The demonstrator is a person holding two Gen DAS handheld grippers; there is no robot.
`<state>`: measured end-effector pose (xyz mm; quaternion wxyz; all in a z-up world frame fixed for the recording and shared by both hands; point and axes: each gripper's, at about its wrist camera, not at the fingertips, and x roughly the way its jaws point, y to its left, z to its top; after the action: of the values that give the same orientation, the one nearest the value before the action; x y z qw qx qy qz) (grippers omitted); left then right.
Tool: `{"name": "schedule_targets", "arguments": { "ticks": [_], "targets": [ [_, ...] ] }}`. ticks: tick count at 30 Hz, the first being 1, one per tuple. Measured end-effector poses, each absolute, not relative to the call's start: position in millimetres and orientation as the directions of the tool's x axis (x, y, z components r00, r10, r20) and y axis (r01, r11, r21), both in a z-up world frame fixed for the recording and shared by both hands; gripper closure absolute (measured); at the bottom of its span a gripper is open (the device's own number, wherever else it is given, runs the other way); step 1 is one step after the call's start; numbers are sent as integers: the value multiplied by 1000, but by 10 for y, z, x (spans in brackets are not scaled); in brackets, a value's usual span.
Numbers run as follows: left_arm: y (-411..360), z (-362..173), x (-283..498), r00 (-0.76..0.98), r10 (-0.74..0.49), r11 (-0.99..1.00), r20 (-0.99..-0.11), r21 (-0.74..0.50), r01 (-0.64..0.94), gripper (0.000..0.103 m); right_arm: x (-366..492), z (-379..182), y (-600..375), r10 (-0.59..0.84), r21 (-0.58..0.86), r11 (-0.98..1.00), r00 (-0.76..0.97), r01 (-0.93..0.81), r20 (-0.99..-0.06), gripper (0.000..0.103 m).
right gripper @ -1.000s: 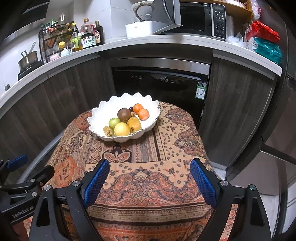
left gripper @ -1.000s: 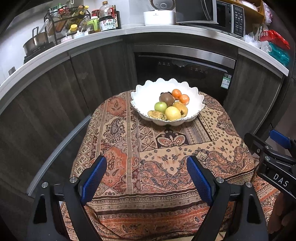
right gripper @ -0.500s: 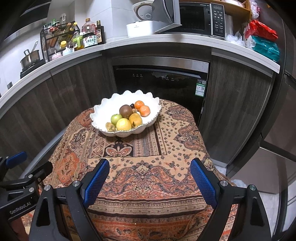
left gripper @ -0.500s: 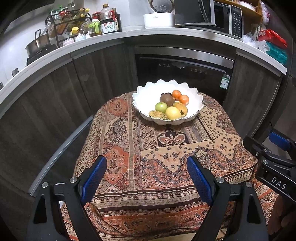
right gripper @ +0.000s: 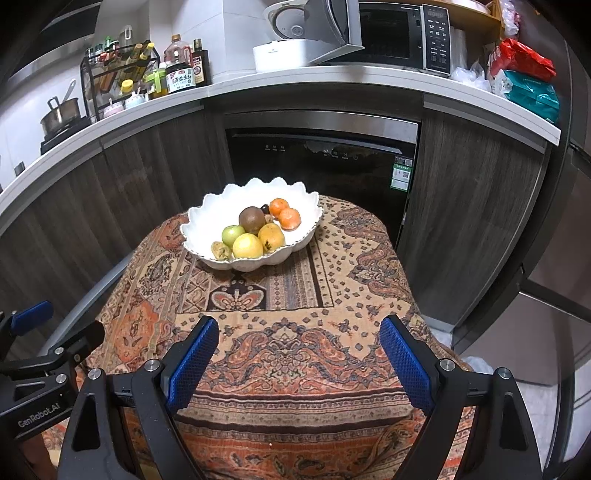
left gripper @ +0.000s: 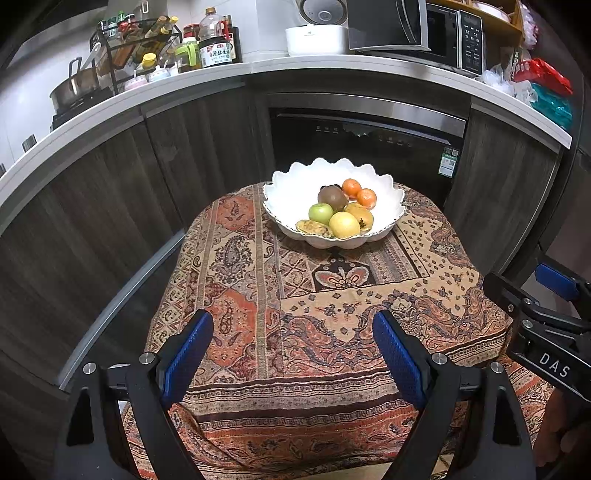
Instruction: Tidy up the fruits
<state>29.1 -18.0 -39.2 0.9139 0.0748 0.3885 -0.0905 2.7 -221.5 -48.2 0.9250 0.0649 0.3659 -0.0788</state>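
A white scalloped bowl (left gripper: 291,184) stands at the far side of a small table under a patterned cloth (left gripper: 332,314). It holds several fruits: a green apple (left gripper: 320,213), a yellow fruit (left gripper: 344,224), a brown kiwi (left gripper: 332,197), two oranges (left gripper: 358,192). The bowl also shows in the right wrist view (right gripper: 207,225). My left gripper (left gripper: 293,345) is open and empty above the table's near edge. My right gripper (right gripper: 299,350) is open and empty, beside it on the right, and shows in the left wrist view (left gripper: 532,295).
Dark wood cabinets and a built-in dishwasher (left gripper: 365,147) stand right behind the table. The counter above carries a microwave (left gripper: 413,33), a rice cooker (left gripper: 317,33), bottles on a rack (left gripper: 155,55) and a pot (left gripper: 74,88).
Both grippers have drawn back and up from the table; the bowl looks smaller and farther. Both stay open and empty.
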Motion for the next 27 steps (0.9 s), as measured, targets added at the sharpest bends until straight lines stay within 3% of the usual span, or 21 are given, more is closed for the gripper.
{"name": "schedule_targets", "arguments": {
  "ticks": [27],
  "targets": [
    [-180,-408,302,676,-102,971,-730,74,226,15,44,-483,-2211,-95,66,979,715,194,-693,13]
  ]
}}
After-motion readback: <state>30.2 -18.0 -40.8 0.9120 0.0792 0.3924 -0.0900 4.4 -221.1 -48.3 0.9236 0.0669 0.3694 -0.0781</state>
